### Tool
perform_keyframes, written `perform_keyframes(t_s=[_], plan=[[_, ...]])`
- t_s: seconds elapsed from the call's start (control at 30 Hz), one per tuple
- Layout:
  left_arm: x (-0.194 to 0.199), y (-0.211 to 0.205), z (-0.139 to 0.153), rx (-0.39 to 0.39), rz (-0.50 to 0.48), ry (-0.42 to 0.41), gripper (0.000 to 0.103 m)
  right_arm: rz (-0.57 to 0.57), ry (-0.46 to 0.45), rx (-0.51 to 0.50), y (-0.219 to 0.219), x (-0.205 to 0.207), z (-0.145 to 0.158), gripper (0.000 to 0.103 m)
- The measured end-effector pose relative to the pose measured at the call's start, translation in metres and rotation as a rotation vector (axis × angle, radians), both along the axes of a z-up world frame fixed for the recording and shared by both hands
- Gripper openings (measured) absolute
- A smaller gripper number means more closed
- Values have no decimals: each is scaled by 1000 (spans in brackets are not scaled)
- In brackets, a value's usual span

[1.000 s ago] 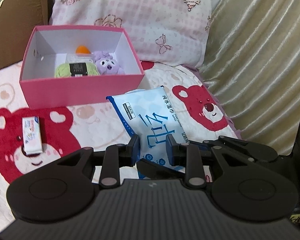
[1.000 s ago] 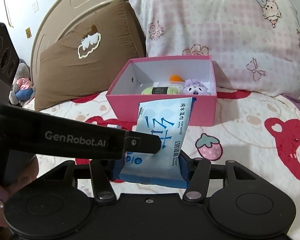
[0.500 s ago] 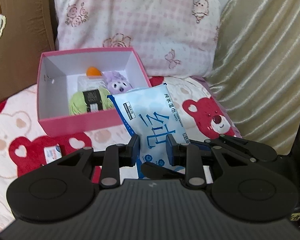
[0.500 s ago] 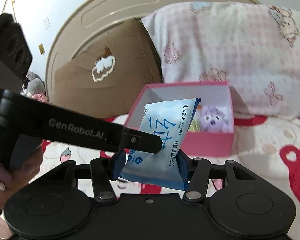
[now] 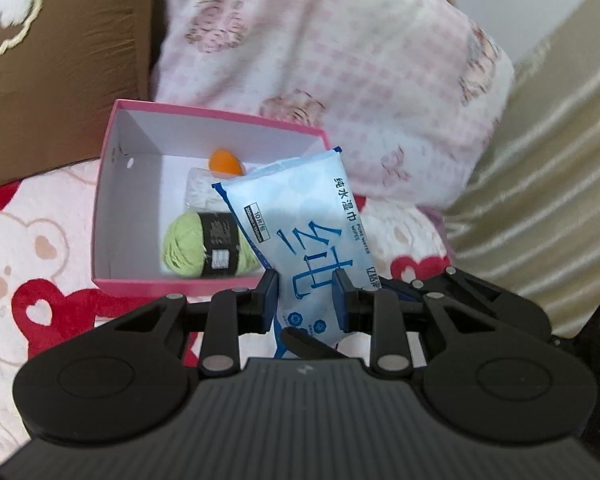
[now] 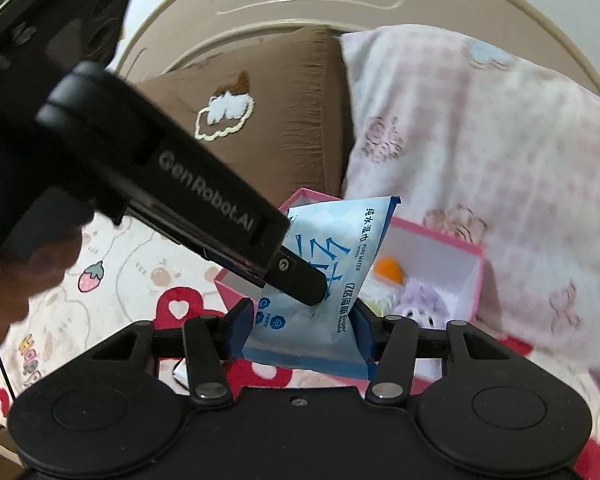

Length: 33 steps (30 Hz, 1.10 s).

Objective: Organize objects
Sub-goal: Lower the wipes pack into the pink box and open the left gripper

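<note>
Free floor left of yarn [image 5: 204,246]

On the bed [image 5: 32,240]: an open box [image 5: 112,184], backed by two pillows side by side, one [image 5: 60,60] behind its left corner, the other [image 5: 340,60] behind and to its right, with a curtain [image 5: 548,160] at far right. In the box: a yarn ball [image 5: 188,246] at the front, a small round fruit [image 5: 226,162] at the back, a clear packet [image 5: 200,190] between them, a plush toy [image 6: 422,304] to the right. Above the box's near right corner: a wipes pack [image 5: 300,220], tilted, held between the fingers of both the left gripper [image 5: 305,300] and the right gripper [image 6: 300,330].
</note>
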<state>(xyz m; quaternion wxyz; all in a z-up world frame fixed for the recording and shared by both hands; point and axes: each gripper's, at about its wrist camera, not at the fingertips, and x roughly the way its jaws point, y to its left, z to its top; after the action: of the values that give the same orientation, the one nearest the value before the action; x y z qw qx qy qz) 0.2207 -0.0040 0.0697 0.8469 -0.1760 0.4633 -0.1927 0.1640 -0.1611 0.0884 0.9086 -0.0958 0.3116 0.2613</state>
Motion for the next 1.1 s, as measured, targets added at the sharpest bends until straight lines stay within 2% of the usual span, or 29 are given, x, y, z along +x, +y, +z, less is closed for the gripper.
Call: perform_keyframes(t_s=[0.17, 0.33, 0.43, 0.6, 0.73, 0.87, 1.1], plan=[[26, 13, -10, -3, 49, 5, 26, 63, -19, -22, 11, 31, -6, 55], [56, 25, -33, -61, 108, 47, 26, 134, 10, -57, 17, 68, -16, 55], [75, 31, -48, -101, 131, 92, 26, 176, -10, -139, 25, 83, -26, 54], [93, 35, -63, -139, 142, 99, 26, 246, -35, -234, 33, 107, -38, 54], [96, 42, -75, -212, 177, 123, 26, 325, -108, -369, 40, 109, -44, 54], [94, 44, -86, -224, 179, 118, 26, 364, -133, -428, 47, 106, -50, 54], [105, 41, -118, -266, 220, 157, 26, 397, -106, -514, 51, 119, -74, 54]])
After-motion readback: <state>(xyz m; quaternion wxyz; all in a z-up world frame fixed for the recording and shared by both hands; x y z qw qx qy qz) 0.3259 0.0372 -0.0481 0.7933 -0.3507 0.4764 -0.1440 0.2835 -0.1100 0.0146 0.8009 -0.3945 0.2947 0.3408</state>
